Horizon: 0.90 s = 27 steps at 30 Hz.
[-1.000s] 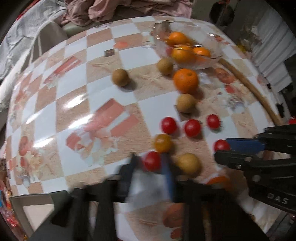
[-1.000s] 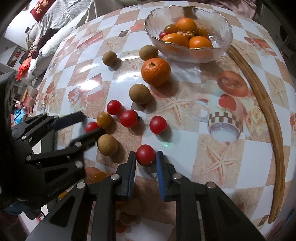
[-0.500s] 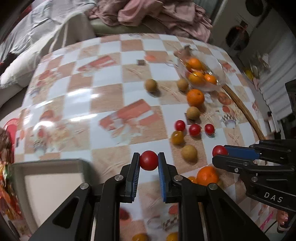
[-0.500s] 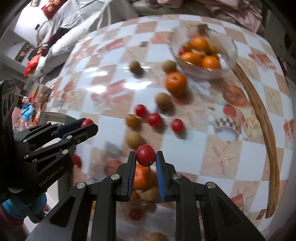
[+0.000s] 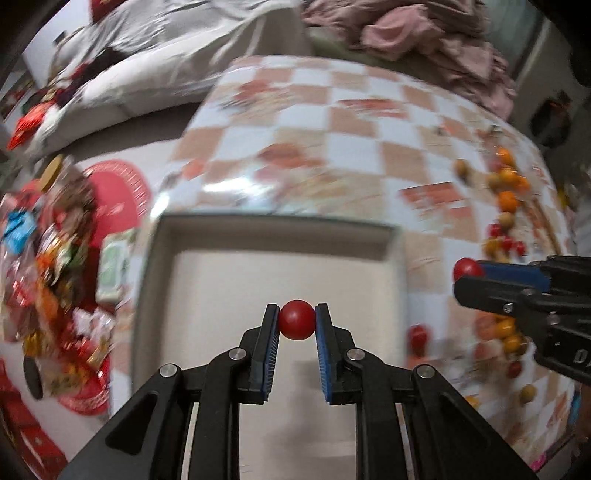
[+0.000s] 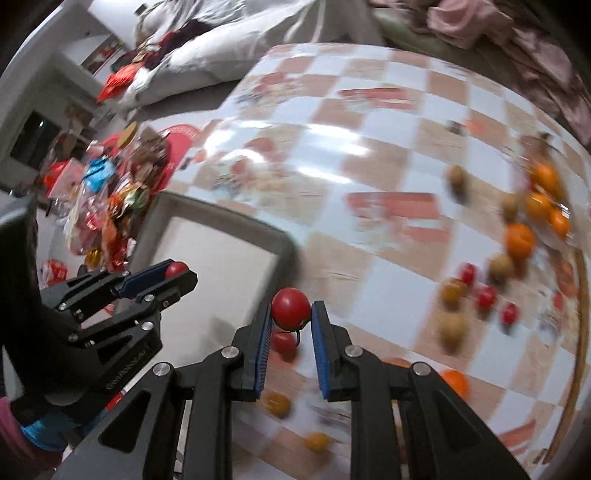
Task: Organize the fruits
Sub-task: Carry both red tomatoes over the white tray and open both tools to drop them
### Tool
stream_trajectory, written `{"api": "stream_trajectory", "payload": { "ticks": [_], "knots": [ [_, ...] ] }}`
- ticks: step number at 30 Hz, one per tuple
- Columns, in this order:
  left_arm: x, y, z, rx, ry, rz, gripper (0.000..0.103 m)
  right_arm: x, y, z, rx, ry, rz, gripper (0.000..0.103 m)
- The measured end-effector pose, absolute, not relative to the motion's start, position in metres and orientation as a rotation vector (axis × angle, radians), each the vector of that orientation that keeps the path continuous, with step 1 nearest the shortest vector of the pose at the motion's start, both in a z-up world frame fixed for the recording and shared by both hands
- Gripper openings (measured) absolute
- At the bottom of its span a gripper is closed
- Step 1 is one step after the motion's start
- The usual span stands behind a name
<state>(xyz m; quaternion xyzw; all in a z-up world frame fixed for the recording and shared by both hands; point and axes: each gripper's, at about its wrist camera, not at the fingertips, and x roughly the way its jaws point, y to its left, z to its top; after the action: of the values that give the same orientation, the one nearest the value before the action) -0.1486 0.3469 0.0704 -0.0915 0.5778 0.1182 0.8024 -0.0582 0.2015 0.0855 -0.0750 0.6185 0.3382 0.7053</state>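
My left gripper [image 5: 296,320] is shut on a red cherry tomato [image 5: 296,325] and holds it above the inside of a grey rectangular tray [image 5: 273,232]. My right gripper [image 6: 291,314] is shut on another red cherry tomato [image 6: 291,308], just right of the tray's [image 6: 221,218] near corner. The right gripper shows in the left wrist view [image 5: 466,275], the left gripper in the right wrist view [image 6: 181,273]. Loose tomatoes [image 6: 484,297], brown round fruits [image 6: 500,266] and an orange [image 6: 520,240] lie blurred at the right, near a glass bowl [image 6: 546,184] of oranges.
A checkered tablecloth [image 6: 369,158] covers the round table. A heap of wrapped snacks [image 5: 55,277] on red plates lies left of the tray. More small fruits [image 6: 280,404] lie near the table's front edge. A sofa with clothes [image 5: 406,33] stands behind.
Both grippers have lifted their tomatoes off the table and swung left. The left one now hangs over the tray; the right one is beside it. The fruit pile has slid to the right.
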Motion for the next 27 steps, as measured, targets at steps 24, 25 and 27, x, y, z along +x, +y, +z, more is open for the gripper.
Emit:
{"api": "stream_trajectory", "payload": {
  "ticks": [24, 25, 27],
  "knots": [
    [-0.178, 0.392, 0.024, -0.250, 1.290, 0.345, 0.063, -0.082, 0.299, 0.017, -0.351, 1.457, 0.776, 0.024],
    [-0.180, 0.392, 0.026, -0.243, 1.273, 0.358, 0.067, -0.082, 0.299, 0.017, -0.356, 1.456, 0.777, 0.025],
    [-0.181, 0.391, 0.025, -0.240, 1.276, 0.353, 0.067, -0.082, 0.301, 0.017, -0.361, 1.459, 0.772, 0.028]
  ]
}}
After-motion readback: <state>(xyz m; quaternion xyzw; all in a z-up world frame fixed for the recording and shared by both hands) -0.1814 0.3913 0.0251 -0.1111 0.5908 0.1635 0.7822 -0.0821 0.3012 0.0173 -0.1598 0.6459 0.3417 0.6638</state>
